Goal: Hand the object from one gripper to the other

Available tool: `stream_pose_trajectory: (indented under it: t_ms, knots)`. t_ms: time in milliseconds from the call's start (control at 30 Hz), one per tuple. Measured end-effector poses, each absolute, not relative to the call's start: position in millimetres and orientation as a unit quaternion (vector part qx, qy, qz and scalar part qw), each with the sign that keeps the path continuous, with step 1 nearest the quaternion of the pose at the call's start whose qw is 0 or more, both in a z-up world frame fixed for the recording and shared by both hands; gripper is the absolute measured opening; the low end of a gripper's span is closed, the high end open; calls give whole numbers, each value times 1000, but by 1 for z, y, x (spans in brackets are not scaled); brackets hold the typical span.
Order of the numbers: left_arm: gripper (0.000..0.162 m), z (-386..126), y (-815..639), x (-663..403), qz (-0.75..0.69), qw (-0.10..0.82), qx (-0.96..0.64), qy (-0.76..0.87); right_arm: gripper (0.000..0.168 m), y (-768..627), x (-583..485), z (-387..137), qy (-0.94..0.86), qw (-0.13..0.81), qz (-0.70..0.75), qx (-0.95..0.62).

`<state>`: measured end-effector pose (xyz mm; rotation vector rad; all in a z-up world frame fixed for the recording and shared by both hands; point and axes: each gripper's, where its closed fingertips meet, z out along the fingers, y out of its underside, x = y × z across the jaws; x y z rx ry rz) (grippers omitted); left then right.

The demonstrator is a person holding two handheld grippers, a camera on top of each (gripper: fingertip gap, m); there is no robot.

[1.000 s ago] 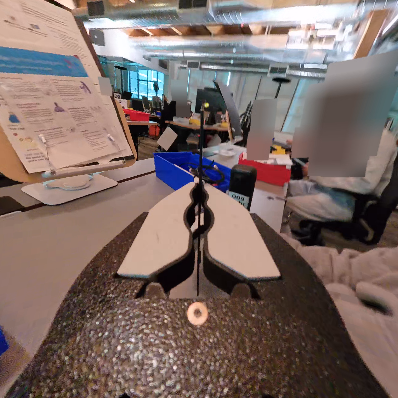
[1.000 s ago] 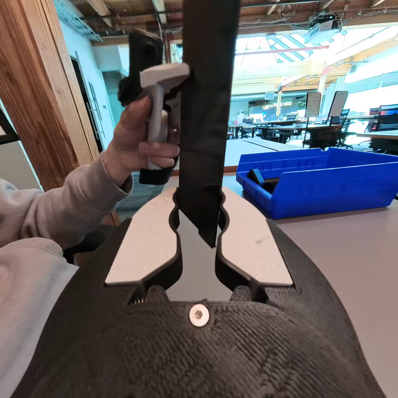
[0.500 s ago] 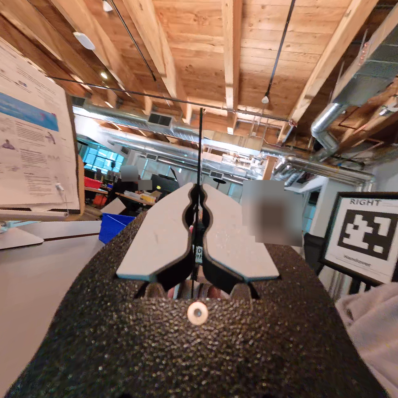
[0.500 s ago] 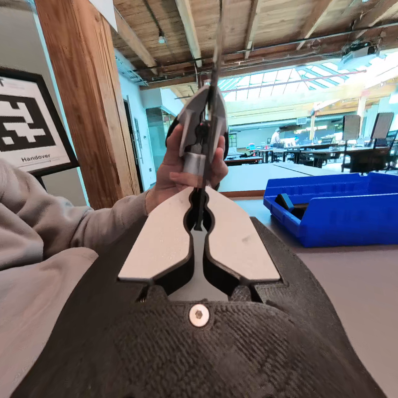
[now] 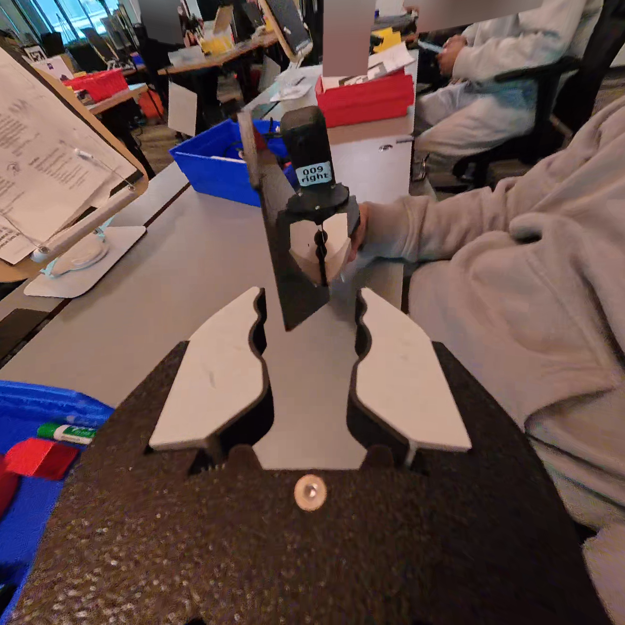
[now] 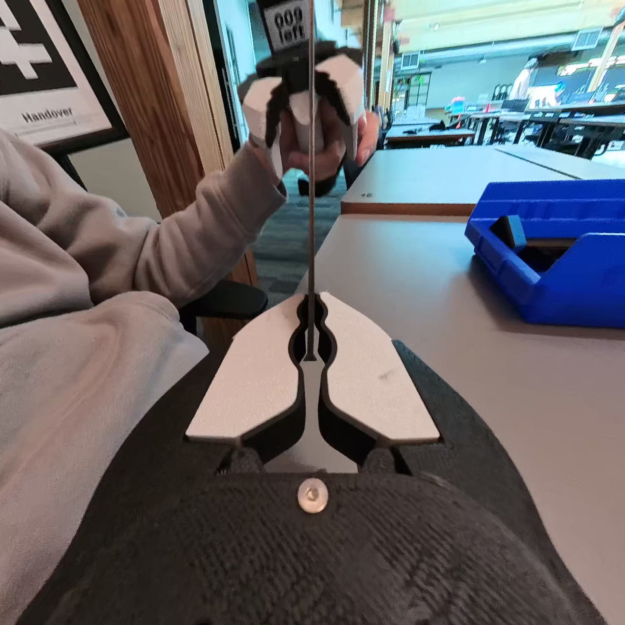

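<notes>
The object is a thin black flat plate. In the left wrist view the plate (image 5: 291, 270) stands upright over the grey table (image 5: 152, 304). My right gripper (image 5: 321, 267) is shut on it from behind. My left gripper (image 5: 311, 294) is open; the plate's lower corner hangs between its fingertips (image 5: 236, 314) without touching them. In the right wrist view the plate (image 6: 311, 220) shows edge-on as a thin dark line. My right gripper (image 6: 311, 299) is shut on its near end. My left gripper (image 6: 301, 101) shows beyond it, jaws spread, held by a hand.
A blue bin (image 5: 216, 176) stands at the table's far side, also in the right wrist view (image 6: 558, 267). A paper stand (image 5: 57, 176) is at the left, and a second blue bin (image 5: 23, 507) with a marker and red block at lower left. A wooden post (image 6: 152, 101) stands left. Across from one pair of fingers to the other is roughly 11 cm.
My right gripper closed on the plate while my left still held it. My left gripper has now opened and let go; the plate stays in the right gripper. Both views tipped downward.
</notes>
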<state>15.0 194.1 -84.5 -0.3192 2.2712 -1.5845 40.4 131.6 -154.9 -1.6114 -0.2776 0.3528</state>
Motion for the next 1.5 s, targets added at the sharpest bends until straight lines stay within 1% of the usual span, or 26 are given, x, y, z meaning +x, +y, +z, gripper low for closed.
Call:
stream_pose_trajectory:
  t_ms: [133, 167, 200, 233, 267, 333, 400, 433, 500, 533, 633, 733, 833, 867, 933, 967, 1000, 1100, 1167, 1233, 1267, 1333, 1367, 1400, 1467, 1500]
  knots:
    - [46, -102, 197, 13, -492, 180, -128, 842, 2, 135, 40, -171, -134, 637, 138, -746]
    - [41, -107, 197, 12, -479, 180, -123, 850, 2, 136, 40, -174, -135, 630, 135, -753]
    - [32, -110, 198, 13, -467, 184, -120, 857, 2, 136, 40, -177, -136, 624, 131, -758]
    - [16, -114, 198, 14, -454, 185, -119, 863, 2, 137, 39, -179, -139, 621, 129, -760]
    - [6, -116, 198, 15, -446, 181, -119, 869, 2, 137, 40, -180, -141, 618, 124, -763]
    - [2, -118, 196, 16, -446, 163, -125, 871, 2, 139, 48, -181, -131, 623, 94, -765]
    - [2, -111, 197, 23, -471, 166, -132, 856, 5, 140, 59, -170, -102, 655, 69, -746]
    - [2, -104, 196, 26, -497, 167, -133, 841, 14, 140, 66, -160, -78, 681, 64, -725]
    - [2, -84, 195, 30, -569, 157, -138, 795, 58, 136, 90, -138, 3, 736, 47, -675]
    - [1, -71, 196, 34, -609, 154, -147, 764, 66, 132, 101, -130, 37, 755, 48, -653]
    - [1, -34, 197, 53, -723, 137, -190, 650, 72, 119, 108, -108, 72, 800, 95, -588]
    - [1, -19, 188, 70, -804, 130, -190, 549, 68, 111, 110, -93, 79, 832, 108, -538]
    - [2, -31, 164, 86, -842, 115, -180, 496, 69, 110, 111, -92, 78, 837, 90, -534]
    - [1, -38, 154, 89, -849, 93, -179, 489, 66, 109, 113, -90, 78, 841, 79, -529]
    - [1, -55, 135, 93, -851, 49, -180, 490, 57, 104, 112, -85, 72, 854, 74, -510]
    - [1, -63, 129, 97, -847, 48, -186, 495, 53, 101, 111, -81, 67, 860, 78, -501]
    - [1, -70, 124, 101, -841, 55, -190, 503, 44, 98, 109, -79, 60, 863, 80, -495]
    - [1, -85, 112, 101, -818, 55, -186, 541, 5, 96, 107, -81, 40, 862, 80, -498]
    - [2, -87, 111, 100, -810, 58, -179, 555, 2, 96, 102, -81, 26, 851, 103, -514]
    - [4, -92, 114, 98, -790, 48, -174, 586, 2, 98, 98, -83, 13, 842, 96, -530]
    - [12, -97, 117, 99, -771, 57, -177, 609, 1, 99, 98, -84, 10, 841, 90, -534]
    - [37, -106, 129, 97, -722, 94, -167, 665, 1, 99, 95, -86, 5, 834, 107, -541]
    - [44, -110, 137, 95, -693, 124, -160, 692, 2, 99, 94, -87, 3, 830, 119, -545]
    - [49, -113, 148, 95, -662, 158, -155, 717, 2, 99, 94, -89, 3, 826, 123, -550]
    - [49, -123, 170, 92, -584, 217, -151, 767, 2, 101, 92, -95, -3, 813, 122, -570]
    - [50, -128, 178, 86, -549, 227, -146, 791, 2, 104, 90, -98, -9, 804, 120, -583]
